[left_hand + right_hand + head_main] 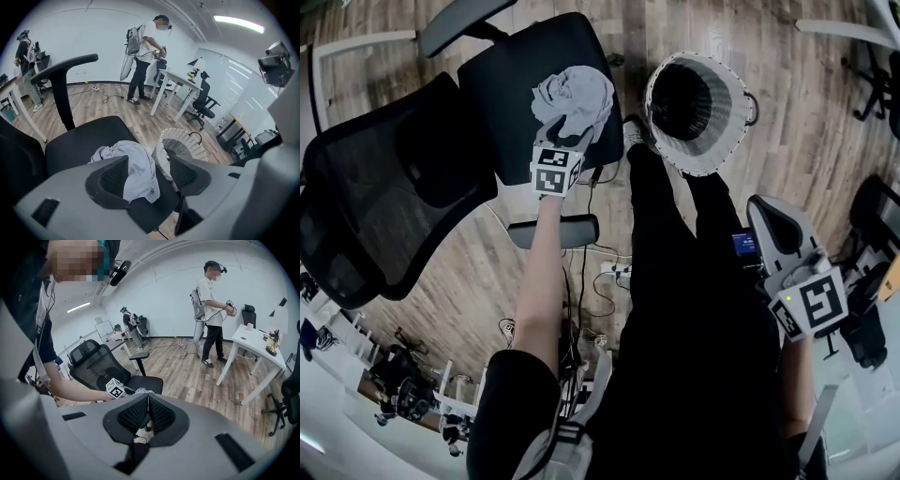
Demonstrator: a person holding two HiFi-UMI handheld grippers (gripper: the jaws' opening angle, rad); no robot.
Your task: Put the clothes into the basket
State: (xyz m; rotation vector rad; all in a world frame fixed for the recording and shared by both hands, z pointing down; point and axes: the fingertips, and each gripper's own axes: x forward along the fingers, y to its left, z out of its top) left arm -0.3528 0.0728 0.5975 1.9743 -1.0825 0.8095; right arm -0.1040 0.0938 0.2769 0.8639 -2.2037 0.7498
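While the left gripper point(145, 176) gapes over the cloth point(577, 94) on the chair point(511, 84) — basket point(717, 155) beside — the right gripper point(148, 411) is shut, empty.

Wood-plank floor point(811, 122) throughout. Head view: black mesh office chair point(375, 202) at 9 to 11 o'clock, its armrest point(581, 230) near centre; white power strip point(614, 270) with loose cables on floor just below centre, toward 6 o'clock. Left gripper view: white walls point(93, 33); ceiling strip light point(236, 23) at 1 o'clock; white table point(183, 76) and black swivel chair point(205, 101) at 2 o'clock; person point(143, 56) standing at 12 o'clock.
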